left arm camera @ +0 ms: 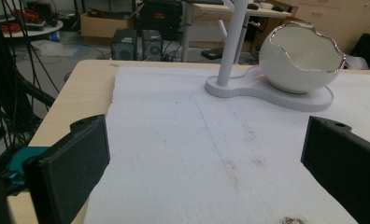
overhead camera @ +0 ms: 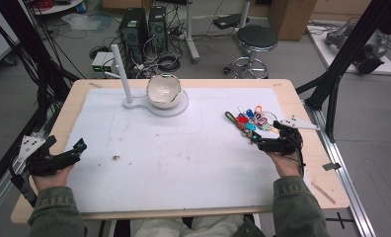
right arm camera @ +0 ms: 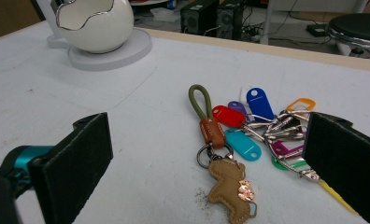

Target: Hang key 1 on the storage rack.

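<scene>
right tool (overhead camera: pixel 262 140) sits at the right of the high view, held in a hand (overhead camera: pixel 286 163) that comes in from the bottom edge, its two black jaws spread wide with nothing between them. just beyond it lies a bunch of key rings with coloured plastic tags (overhead camera: pixel 250 122) on the white foam mat (overhead camera: pixel 174 148) that covers the light wooden table (overhead camera: pixel 302 106). in the right gripper view the bunch lies in the middle and right of the frame: an olive cord loop with a brown leather band (right arm camera: pixel 204 112), a tan leather dog-shaped charm (right arm camera: pixel 230 186) low in the frame, and red, teal, blue, purple and orange tags beside metal clips, some partly behind the right-hand jaw. none of it touches the jaws.

left tool (overhead camera: pixel 72 150) rests at the lower left of the high view, jaws likewise spread and empty, well apart from the keys. a white egg-shaped bowl with a jagged silver rim (overhead camera: pixel 163 91) stands on a white stand with an upright post (overhead camera: pixel 134 101) at the upper middle of that view, and at the upper right of the left gripper view.
</scene>
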{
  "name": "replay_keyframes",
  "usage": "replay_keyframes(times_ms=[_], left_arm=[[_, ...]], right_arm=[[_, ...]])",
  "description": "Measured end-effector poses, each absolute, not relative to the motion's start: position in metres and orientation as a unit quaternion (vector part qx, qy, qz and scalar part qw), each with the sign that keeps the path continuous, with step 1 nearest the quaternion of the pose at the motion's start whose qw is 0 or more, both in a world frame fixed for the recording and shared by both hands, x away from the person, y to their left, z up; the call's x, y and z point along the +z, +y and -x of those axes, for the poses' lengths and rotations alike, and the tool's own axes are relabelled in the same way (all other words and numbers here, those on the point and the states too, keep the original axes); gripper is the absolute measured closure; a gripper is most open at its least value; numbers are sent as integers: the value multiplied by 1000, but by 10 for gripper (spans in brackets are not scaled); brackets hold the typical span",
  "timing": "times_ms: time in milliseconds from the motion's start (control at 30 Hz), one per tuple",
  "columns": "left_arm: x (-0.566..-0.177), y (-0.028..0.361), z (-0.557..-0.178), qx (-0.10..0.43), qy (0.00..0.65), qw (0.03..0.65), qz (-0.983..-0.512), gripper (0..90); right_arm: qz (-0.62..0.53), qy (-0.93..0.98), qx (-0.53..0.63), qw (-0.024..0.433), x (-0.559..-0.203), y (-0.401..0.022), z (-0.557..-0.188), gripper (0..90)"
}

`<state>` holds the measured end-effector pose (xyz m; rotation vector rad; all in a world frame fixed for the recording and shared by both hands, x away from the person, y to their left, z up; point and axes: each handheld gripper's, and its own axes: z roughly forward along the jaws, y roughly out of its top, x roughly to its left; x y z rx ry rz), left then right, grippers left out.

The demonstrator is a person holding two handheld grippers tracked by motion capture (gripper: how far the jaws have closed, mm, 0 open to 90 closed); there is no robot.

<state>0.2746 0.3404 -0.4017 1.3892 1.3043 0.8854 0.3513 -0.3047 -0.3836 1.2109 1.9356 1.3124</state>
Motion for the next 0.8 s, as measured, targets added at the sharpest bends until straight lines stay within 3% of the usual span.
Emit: replay_keyframes(times_ms=[800], left_arm=[[-402,340,-275,366,539,498,-573,17]], right_arm=[[-432,738,455,248,-378,-292,-384,7]])
